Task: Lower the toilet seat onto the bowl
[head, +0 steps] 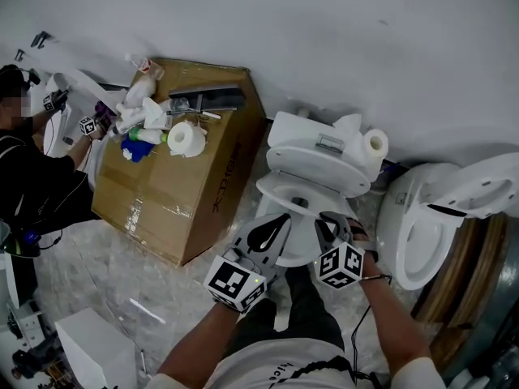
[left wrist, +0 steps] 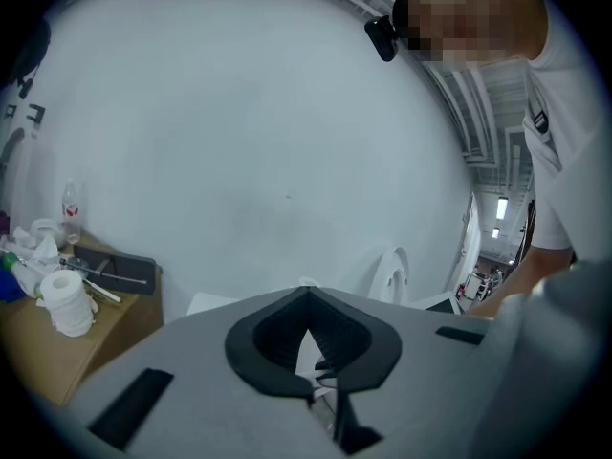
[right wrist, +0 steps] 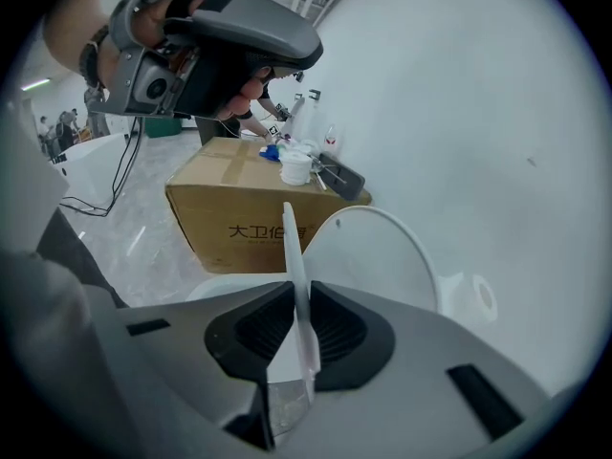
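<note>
Between the jaws of the right gripper [right wrist: 297, 302] we see the toilet seat [right wrist: 295, 251], thin and white, edge-on and raised, not down on the bowl. Both dark pads press its two faces, so the jaws are clamped on it. Just behind the seat the round lid [right wrist: 381, 256] stands up near the wall [right wrist: 497, 142]; we can't tell if seat and lid touch. Low on the left of the seat a bit of the bowl rim [right wrist: 206, 290] shows.

From the head view the bowl [head: 298, 250] sits between the two grippers, with the tank [head: 318, 147] behind it and a paper roll [head: 374, 144] on the tank's right end. The left gripper [head: 271, 232] hovers at the bowl's left side. Its jaws are narrow, tips meeting; its own view shows only a white sliver through the gap lower down, and we can't tell what that is. No clear grip on anything.

Left of the toilet, a cardboard box [head: 186, 193] lies on the floor against the wall, with a second paper roll [head: 185, 138], bottles and a dark tray [head: 212, 98] on top. Right of the toilet, a second toilet [head: 418, 229] lies tipped, lid open. Far left, another person [head: 32, 181] in dark clothes works with a marker cube [head: 87, 126] in hand
</note>
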`<state>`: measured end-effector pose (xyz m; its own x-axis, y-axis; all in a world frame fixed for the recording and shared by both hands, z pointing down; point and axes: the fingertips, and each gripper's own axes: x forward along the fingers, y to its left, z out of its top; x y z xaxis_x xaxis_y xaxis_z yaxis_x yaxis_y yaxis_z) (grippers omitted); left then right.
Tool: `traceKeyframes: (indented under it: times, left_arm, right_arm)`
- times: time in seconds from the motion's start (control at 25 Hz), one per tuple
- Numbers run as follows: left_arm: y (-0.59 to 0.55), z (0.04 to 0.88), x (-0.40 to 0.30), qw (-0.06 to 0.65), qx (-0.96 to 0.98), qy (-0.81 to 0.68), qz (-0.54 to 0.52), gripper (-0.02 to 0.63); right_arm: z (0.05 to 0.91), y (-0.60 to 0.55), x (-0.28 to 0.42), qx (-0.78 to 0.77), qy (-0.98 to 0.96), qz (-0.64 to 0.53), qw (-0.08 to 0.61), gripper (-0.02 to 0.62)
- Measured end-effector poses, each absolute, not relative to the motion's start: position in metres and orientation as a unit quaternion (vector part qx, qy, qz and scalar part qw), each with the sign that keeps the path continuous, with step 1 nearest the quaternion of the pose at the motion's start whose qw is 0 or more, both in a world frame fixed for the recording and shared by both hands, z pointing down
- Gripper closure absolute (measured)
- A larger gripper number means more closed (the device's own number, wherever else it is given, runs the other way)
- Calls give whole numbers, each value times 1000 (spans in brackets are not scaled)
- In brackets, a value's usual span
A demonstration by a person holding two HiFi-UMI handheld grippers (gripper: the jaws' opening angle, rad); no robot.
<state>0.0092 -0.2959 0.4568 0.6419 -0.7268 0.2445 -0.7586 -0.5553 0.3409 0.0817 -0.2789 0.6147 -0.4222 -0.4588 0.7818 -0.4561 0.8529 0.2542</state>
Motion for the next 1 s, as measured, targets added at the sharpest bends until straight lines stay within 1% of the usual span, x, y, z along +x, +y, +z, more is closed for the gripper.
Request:
traceKeyframes:
  times: [0.2,0.48,0.68,1.0]
  left_arm:
    - [-265,468,-5,212,883,-417,42,595]
    - [-214,510,-23,218,883,-413,43,595]
    - [-173,531,-38,227,881,-413,48,595]
    - [-114,572,-57,230,881,-409,60,597]
  right_arm:
    - [625,-242,72,288,-838,5,464,537]
    - [647,-193,58,302,-834,-13,461,531]
    - [683,-142,43,279,-829,-29,484,531]
    - [742,-80,28,293,-820,-17,492,512]
